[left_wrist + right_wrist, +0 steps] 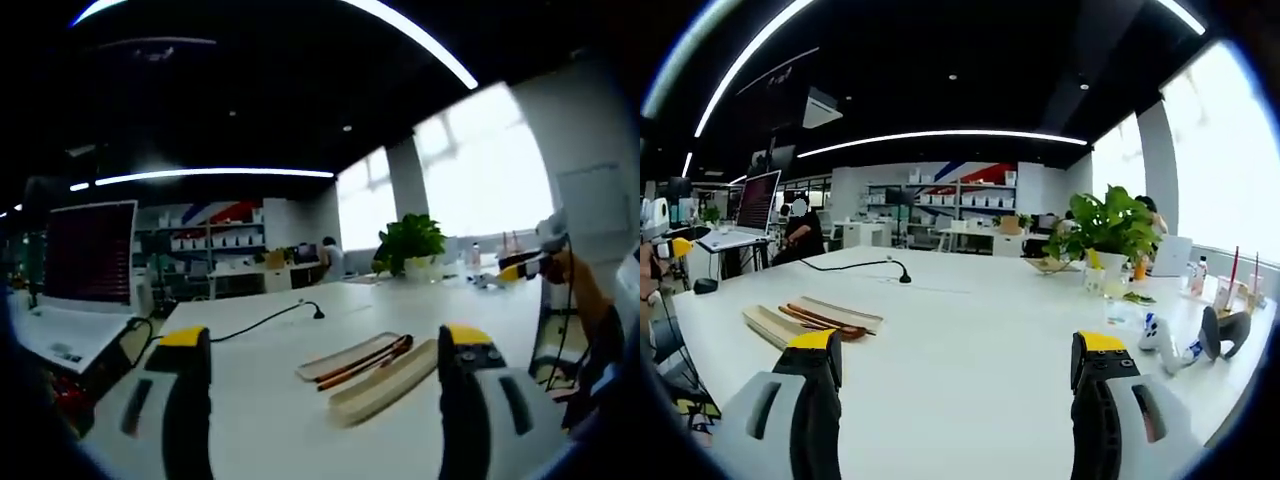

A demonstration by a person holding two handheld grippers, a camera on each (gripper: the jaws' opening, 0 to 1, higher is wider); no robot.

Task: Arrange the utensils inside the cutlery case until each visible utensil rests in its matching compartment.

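left gripper (325,345) jaws wide, empty | long pale wooden cutlery case (385,381) lies between them, axis slanting, near | right gripper (955,350) jaws wide, case (775,325) lies off to the left, on white counter (970,310)

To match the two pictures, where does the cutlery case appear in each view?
Left gripper view: the cutlery case lies on the white table, between the left gripper's fingers, right of centre.
Right gripper view: the case lies at the left, above the left finger.
Shared landmark: the potted plant.
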